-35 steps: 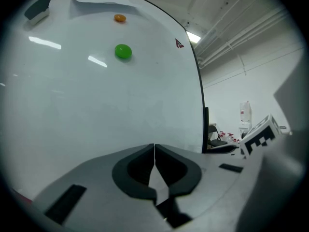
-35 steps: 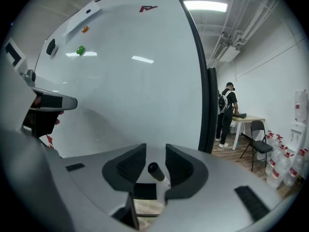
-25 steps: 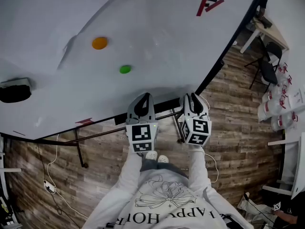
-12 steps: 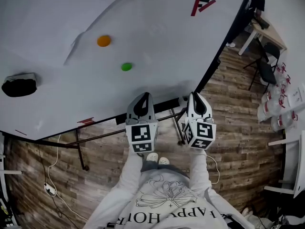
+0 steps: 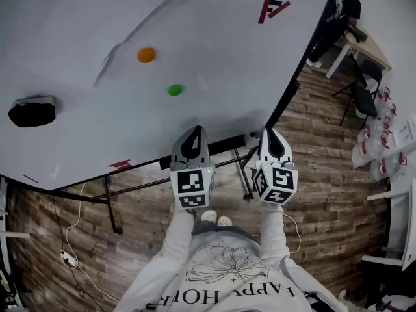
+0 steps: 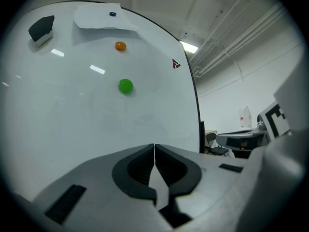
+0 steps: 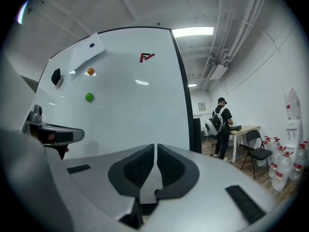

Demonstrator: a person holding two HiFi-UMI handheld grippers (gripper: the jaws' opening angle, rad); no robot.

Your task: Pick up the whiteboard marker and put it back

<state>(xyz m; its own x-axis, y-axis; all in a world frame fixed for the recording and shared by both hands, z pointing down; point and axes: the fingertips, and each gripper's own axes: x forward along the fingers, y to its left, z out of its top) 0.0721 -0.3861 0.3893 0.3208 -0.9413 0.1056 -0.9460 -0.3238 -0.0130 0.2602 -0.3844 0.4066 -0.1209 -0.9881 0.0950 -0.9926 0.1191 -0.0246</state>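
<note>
The whiteboard [image 5: 214, 51] fills the upper head view, with a dark tray ledge [image 5: 218, 149] along its bottom edge. I cannot make out the marker for certain. A small pale object [image 5: 250, 138] sits at the ledge's right end, just left of my right gripper [image 5: 268, 133]; it is too small to identify. The right jaws have just been closing and now stand shut with nothing between them [image 7: 155, 146]. My left gripper [image 5: 194, 131] is also shut and empty [image 6: 154, 146]. Both point level at the board's lower edge, side by side.
On the board are a green magnet [image 5: 175, 90], an orange magnet [image 5: 146, 55], a black eraser [image 5: 32, 112], a paper sheet [image 5: 71, 18] and a red logo [image 5: 273, 8]. A person [image 7: 222, 127] stands at a table with chairs to the right. Water bottles [image 5: 380, 148] stand beyond.
The right gripper's jaws have closed from partly open to shut, and the gripper has drifted slightly right. The left gripper has hardly moved. A person has come into view at the top right.
</note>
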